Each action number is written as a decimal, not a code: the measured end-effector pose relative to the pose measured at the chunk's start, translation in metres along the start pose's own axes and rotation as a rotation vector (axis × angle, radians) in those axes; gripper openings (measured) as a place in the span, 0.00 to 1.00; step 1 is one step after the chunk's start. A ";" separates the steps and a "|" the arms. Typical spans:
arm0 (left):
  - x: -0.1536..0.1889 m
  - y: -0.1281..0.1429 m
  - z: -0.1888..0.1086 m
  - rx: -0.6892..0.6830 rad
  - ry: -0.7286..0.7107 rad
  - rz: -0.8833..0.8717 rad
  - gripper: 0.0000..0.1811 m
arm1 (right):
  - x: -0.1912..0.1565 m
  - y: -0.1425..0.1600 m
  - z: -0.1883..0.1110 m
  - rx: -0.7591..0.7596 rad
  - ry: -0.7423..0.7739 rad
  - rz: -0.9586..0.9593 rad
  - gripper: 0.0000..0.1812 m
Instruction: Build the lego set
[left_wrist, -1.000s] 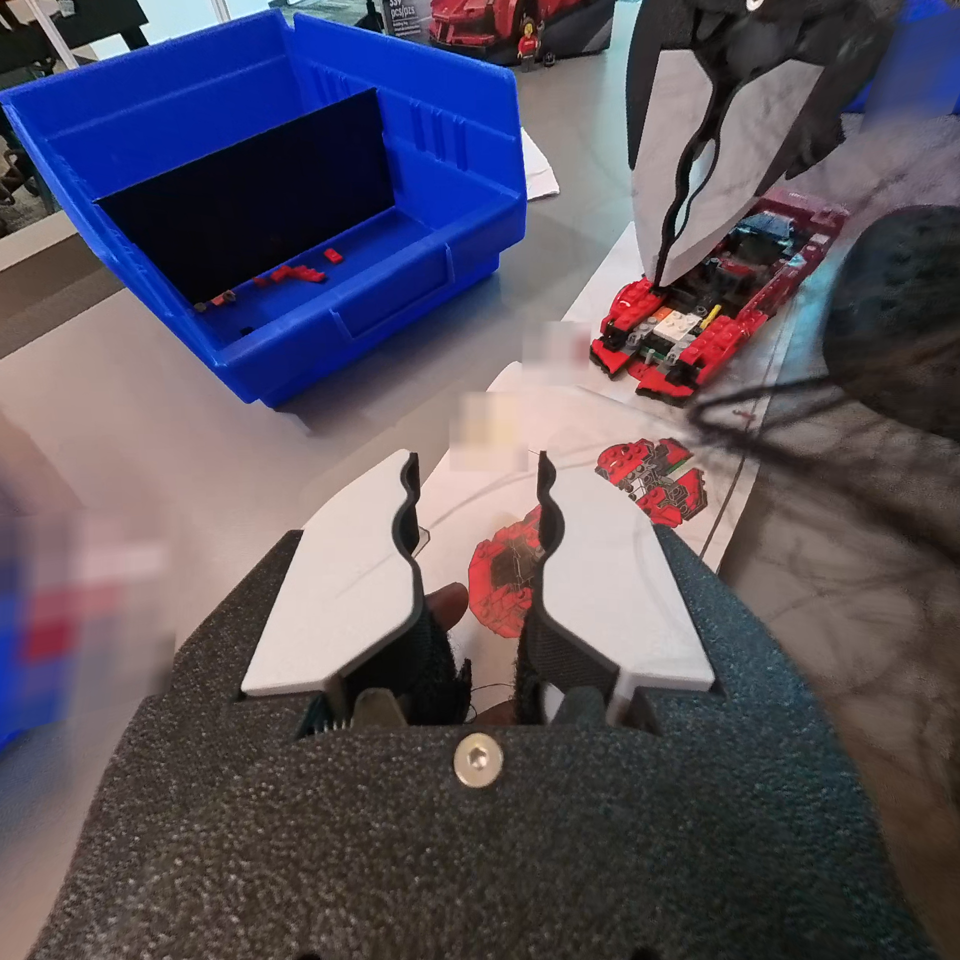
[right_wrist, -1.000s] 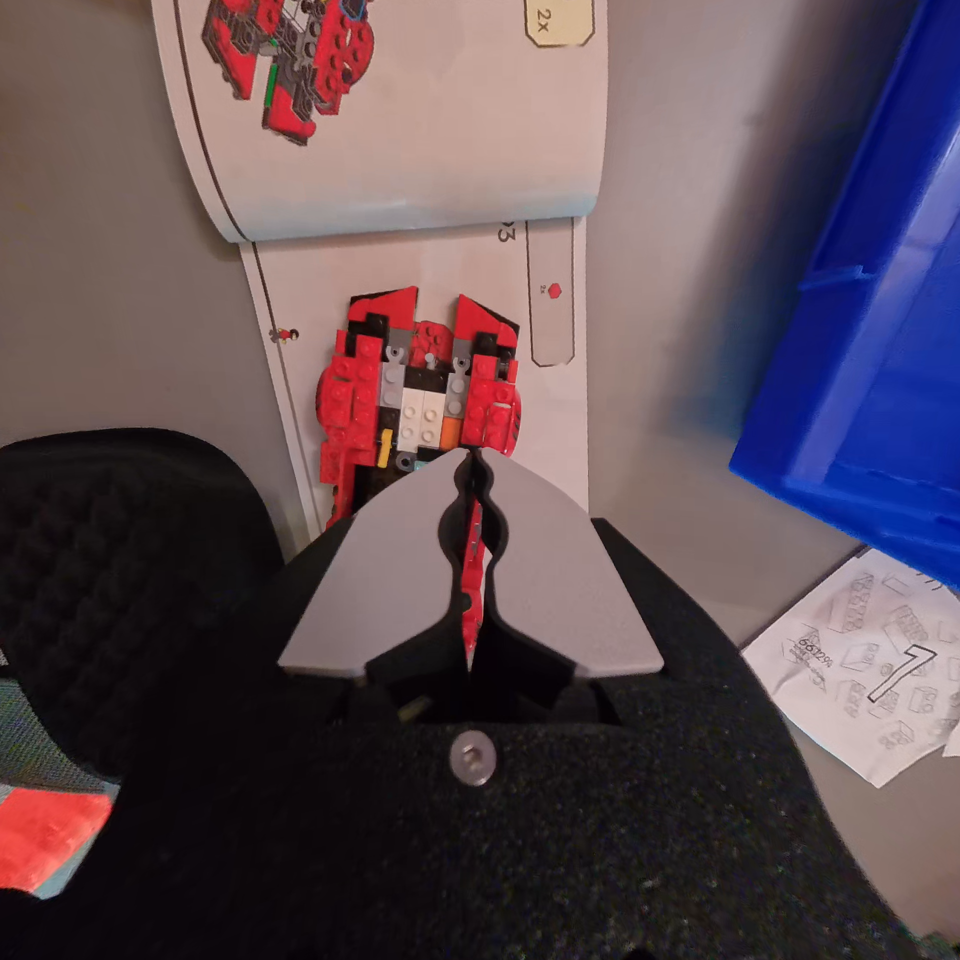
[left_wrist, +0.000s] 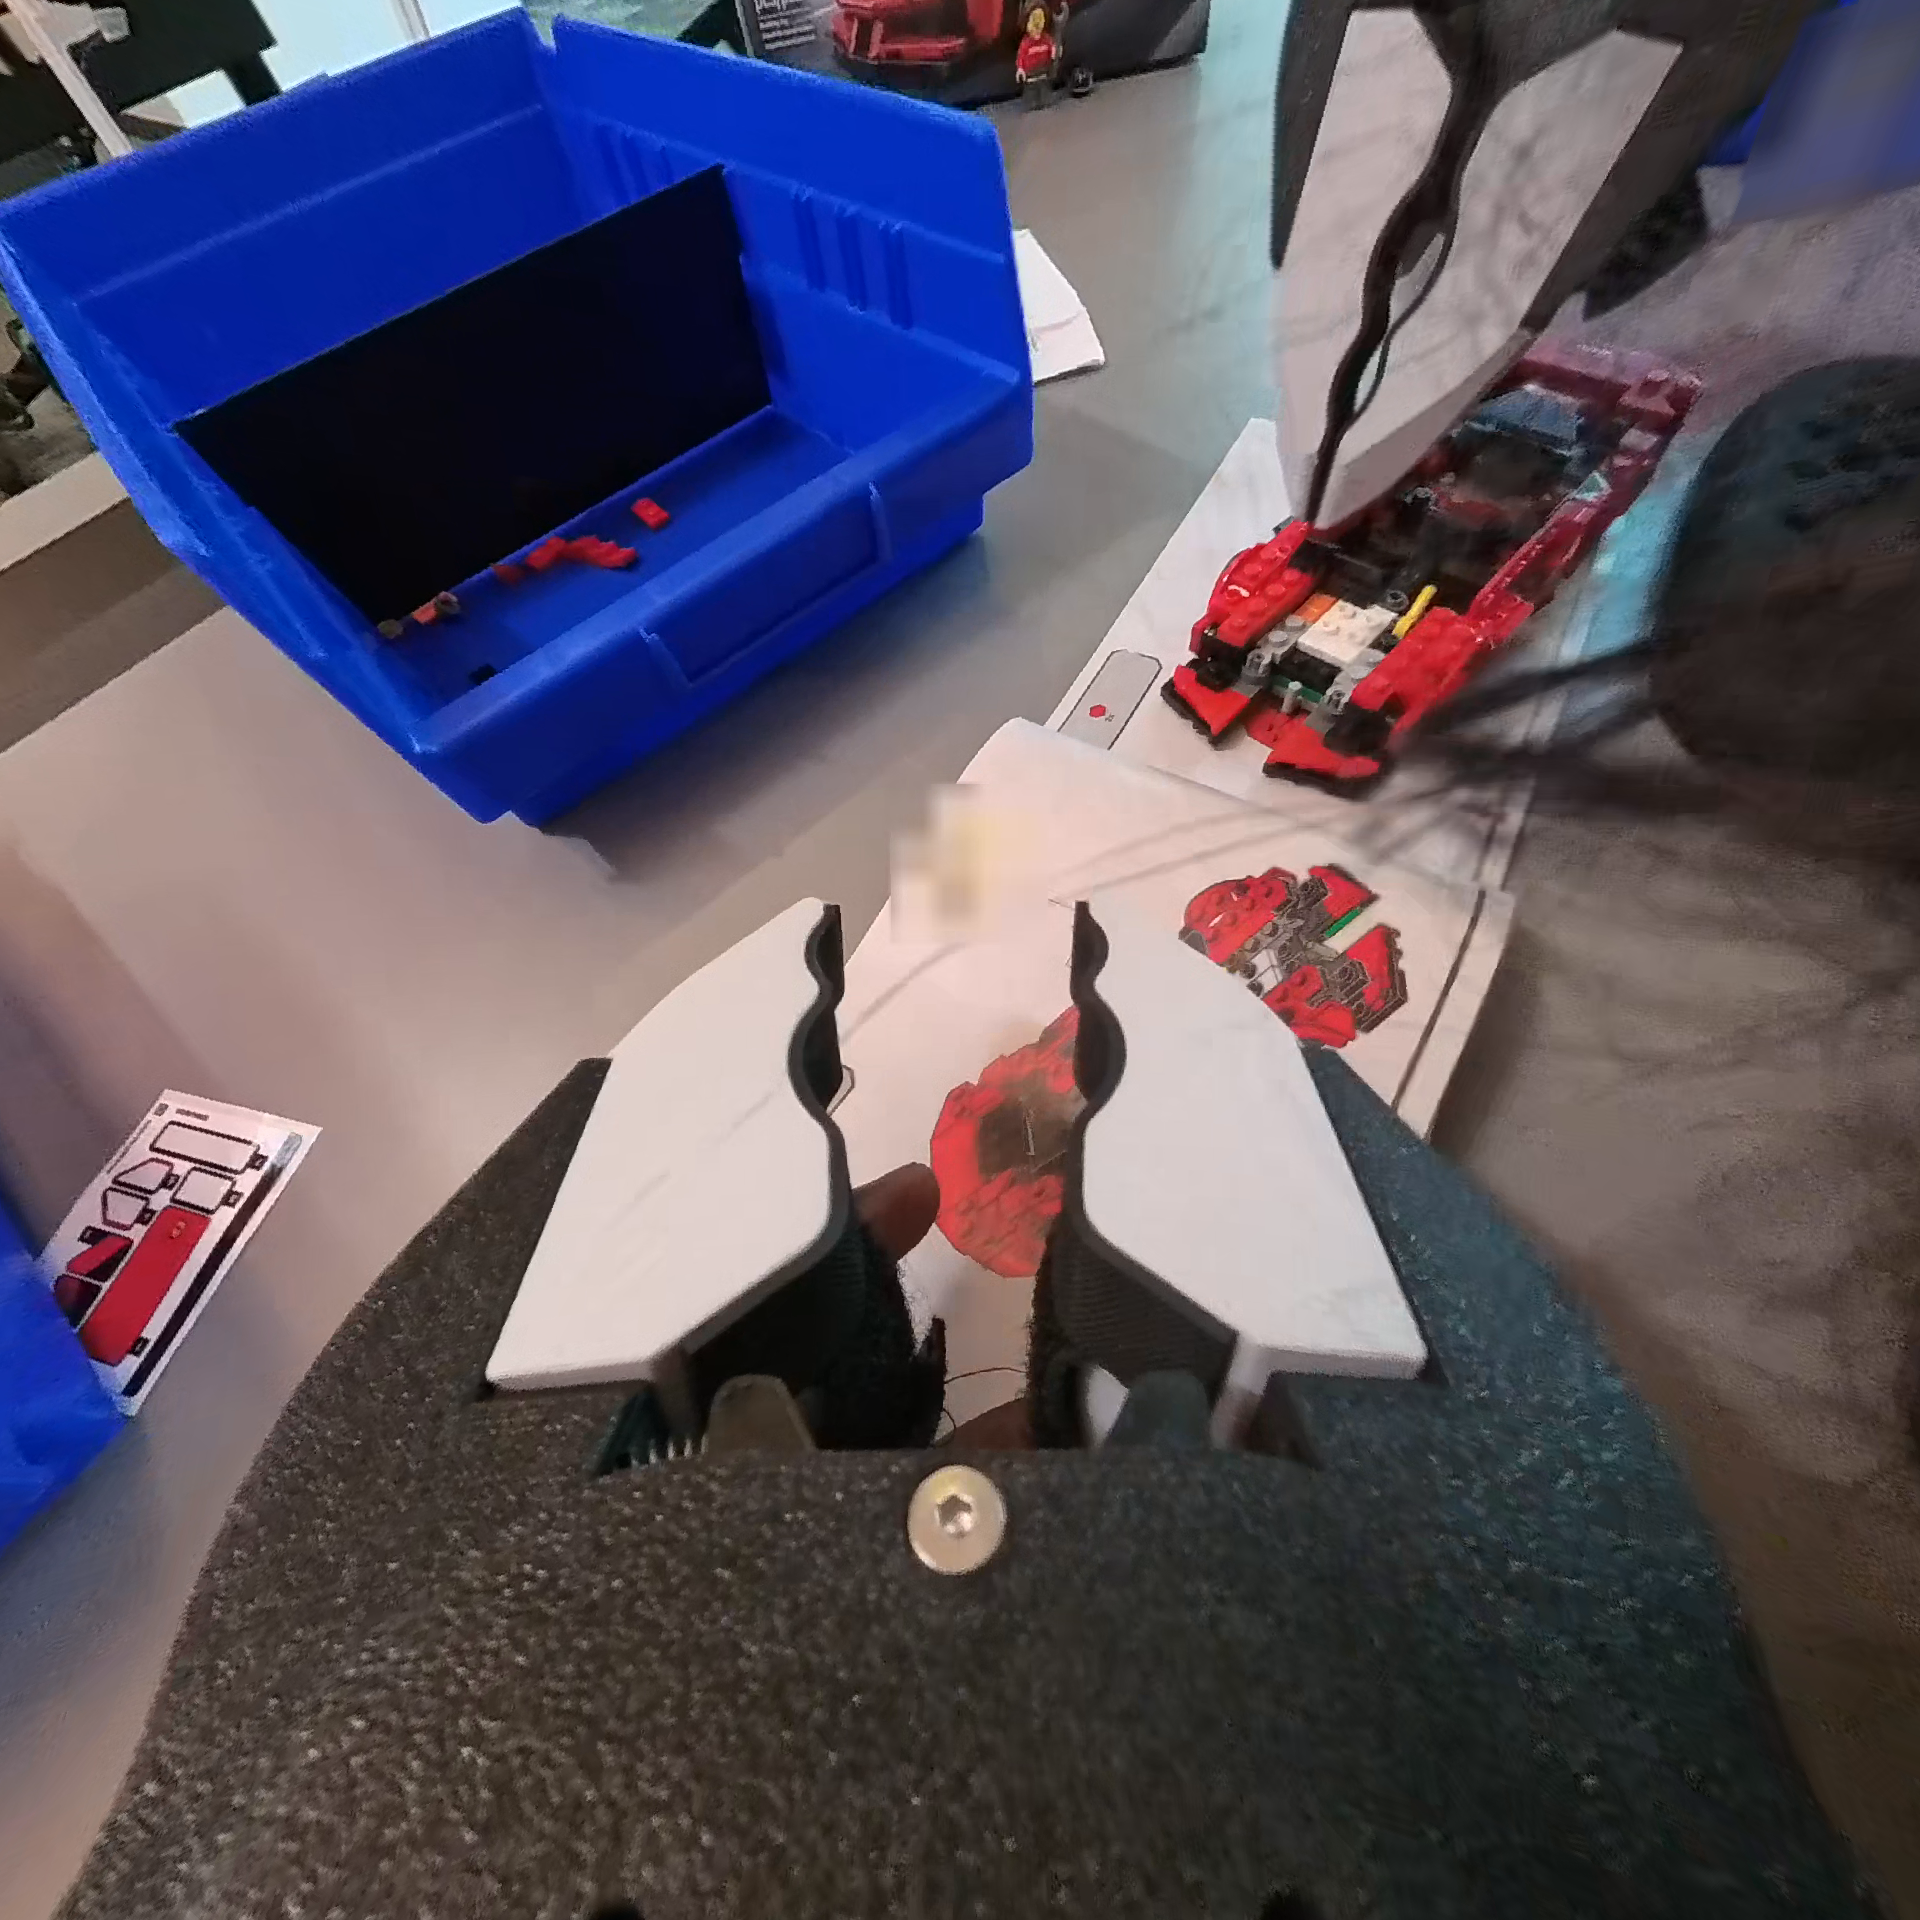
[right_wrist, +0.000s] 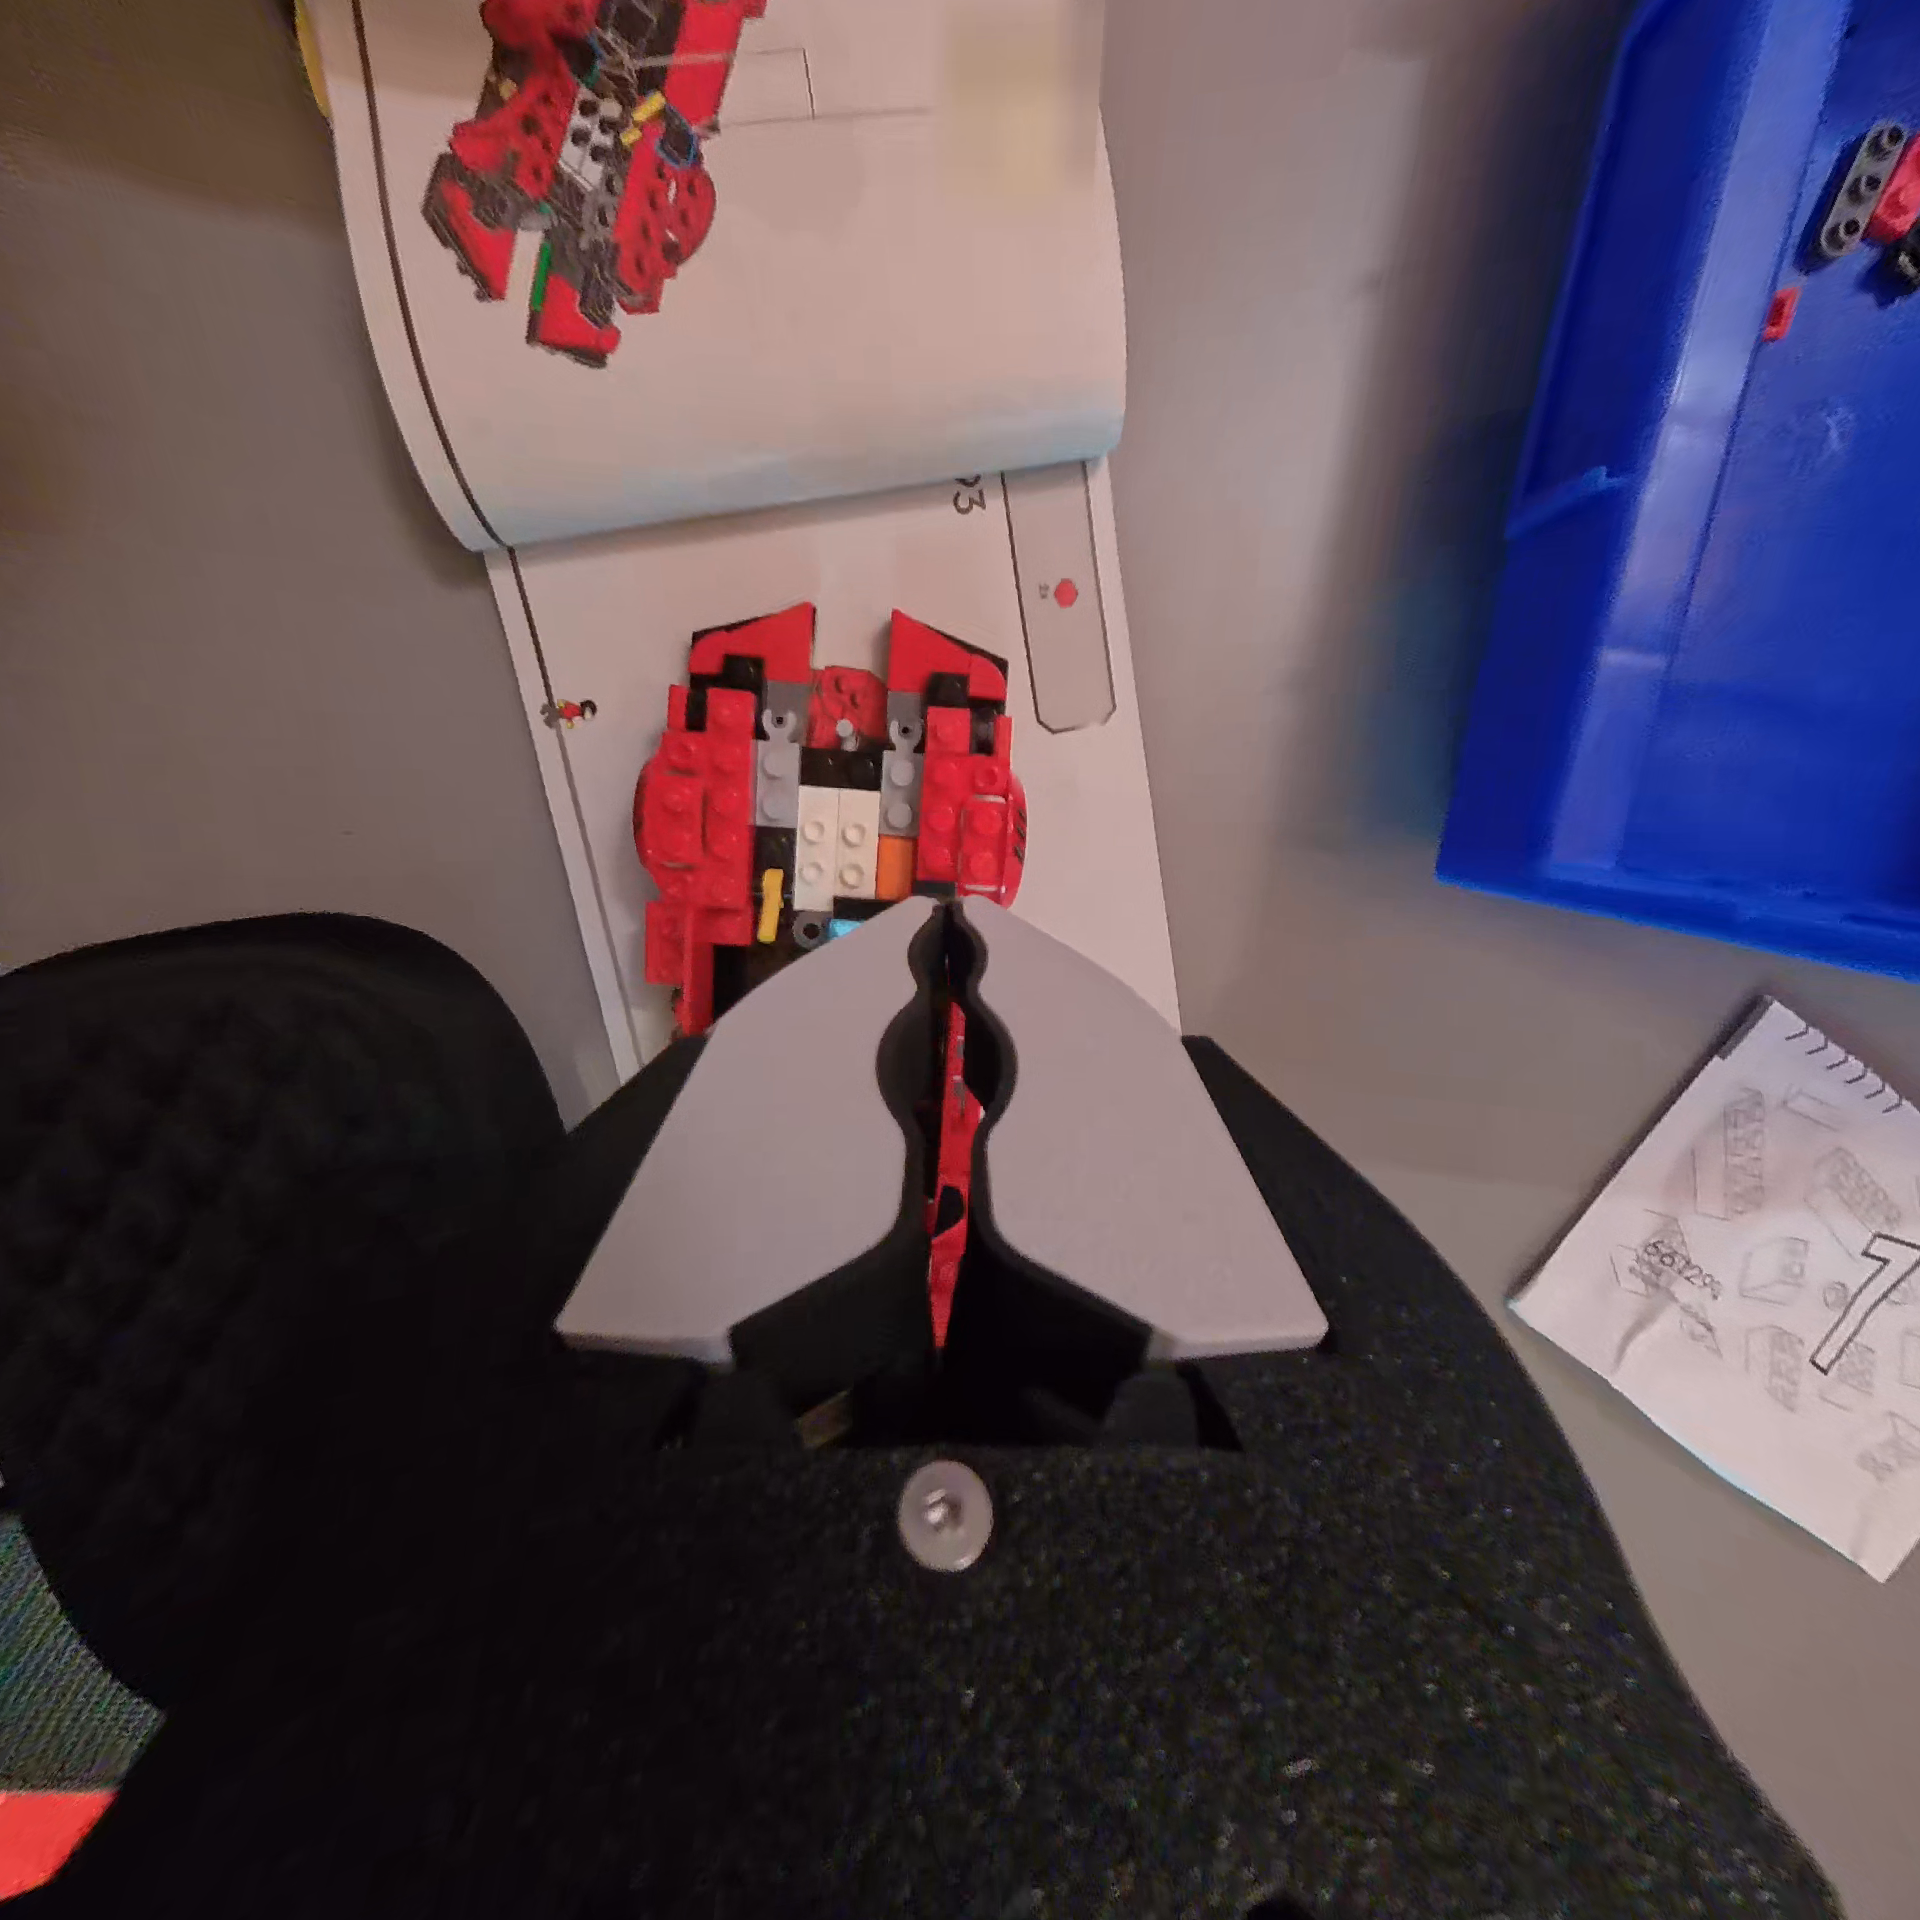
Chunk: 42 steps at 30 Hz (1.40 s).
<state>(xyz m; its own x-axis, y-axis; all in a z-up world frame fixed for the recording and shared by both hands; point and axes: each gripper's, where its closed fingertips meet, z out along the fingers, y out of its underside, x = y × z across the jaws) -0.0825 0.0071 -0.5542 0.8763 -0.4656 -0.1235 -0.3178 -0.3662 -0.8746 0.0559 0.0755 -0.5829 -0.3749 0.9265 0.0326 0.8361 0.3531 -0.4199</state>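
Grey table top (left_wrist: 312, 883) spread out under everything, smooth and flat. On it lay an open instruction booklet (right_wrist: 852, 343), and the red lego car (right_wrist: 831, 800) sat on the booklet's lower page, only partly built, with white, grey and orange bricks showing in its middle. The right gripper (right_wrist: 943, 914) was pressed shut, tips together right at the back part of the car; a thin strip of red showed through the slit, but whether it pinched a piece could not be told. The left gripper (left_wrist: 951, 940) was open wide with nothing in it, low over the booklet's upper page, well away from the car. The car looked light and hard, but it would likely snap apart if squeezed or knocked, so the best hold seemed to be its two long red sides, low down. The glossy page under it might let it slide when pushed. A blue bin (left_wrist: 582, 665) with a few small red pieces stood to the left, with bare table between it and the booklet. Another blue bin (right_wrist: 1662, 623) stood near the car's right side. A sticker sheet (left_wrist: 177, 1236) and a small paper leaflet (right_wrist: 1745, 1278) lay near the edges.
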 end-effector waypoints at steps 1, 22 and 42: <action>0.000 0.000 0.000 0.001 -0.002 -0.001 0.23 | 0.000 -0.001 0.001 0.003 -0.002 -0.003 0.00; -0.002 0.003 -0.002 0.014 0.002 -0.041 0.23 | -0.001 -0.001 0.007 0.050 0.030 0.036 0.01; 0.005 -0.022 -0.014 0.093 0.029 -0.049 0.23 | 0.010 0.036 -0.063 0.361 0.097 0.011 0.05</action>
<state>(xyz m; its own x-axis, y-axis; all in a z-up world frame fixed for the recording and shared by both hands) -0.0762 0.0009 -0.5292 0.8788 -0.4725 -0.0674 -0.2388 -0.3129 -0.9193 0.1074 0.1054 -0.5403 -0.3128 0.9440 0.1051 0.6382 0.2908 -0.7128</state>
